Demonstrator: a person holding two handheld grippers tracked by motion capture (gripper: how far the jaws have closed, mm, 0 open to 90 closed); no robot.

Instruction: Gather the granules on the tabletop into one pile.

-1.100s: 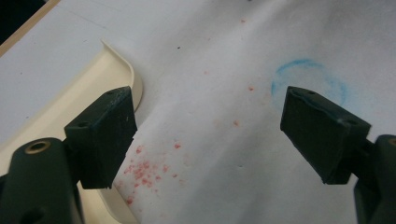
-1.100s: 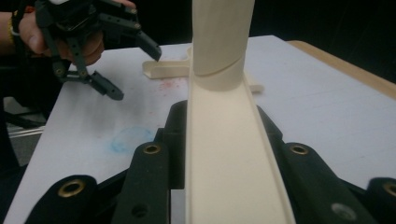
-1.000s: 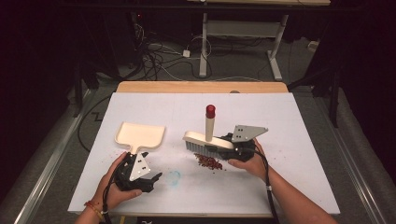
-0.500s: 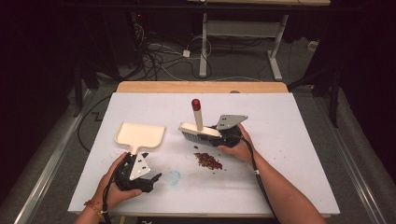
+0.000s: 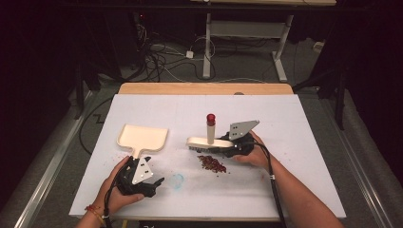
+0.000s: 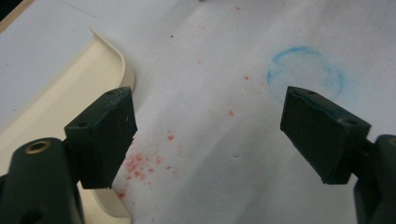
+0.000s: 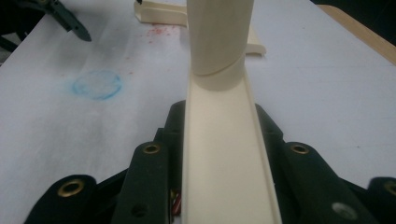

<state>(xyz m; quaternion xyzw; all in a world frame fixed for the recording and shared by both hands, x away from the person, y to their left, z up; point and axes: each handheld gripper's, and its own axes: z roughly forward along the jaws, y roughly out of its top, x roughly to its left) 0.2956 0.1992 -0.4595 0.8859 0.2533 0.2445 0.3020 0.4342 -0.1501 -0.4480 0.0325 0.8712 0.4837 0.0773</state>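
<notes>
A cream dustpan (image 5: 142,137) lies flat on the white table, left of the middle. My left gripper (image 5: 154,182) rests just in front of its handle, jaws open and nothing between them; in the left gripper view (image 6: 208,135) the dustpan's rim (image 6: 70,107) runs past the left jaw. My right gripper (image 5: 223,147) is shut on the back of a cream brush (image 5: 203,141), whose red-tipped handle (image 5: 210,118) stands upright. The brush (image 7: 224,154) lies clamped between the jaws in the right gripper view. A small pile of red crumbs (image 5: 212,163) sits just in front of the brush.
A blue chalk circle (image 5: 177,180) is drawn on the table between the hands; it also shows in the left gripper view (image 6: 306,70) and the right gripper view (image 7: 97,84). Scattered red specks (image 6: 140,165) lie by the dustpan. A wooden edge (image 5: 204,88) borders the table's far side.
My right gripper swung the brush left and away from the crumbs, then brought it back down just behind the pile. The left gripper and dustpan have not moved.
</notes>
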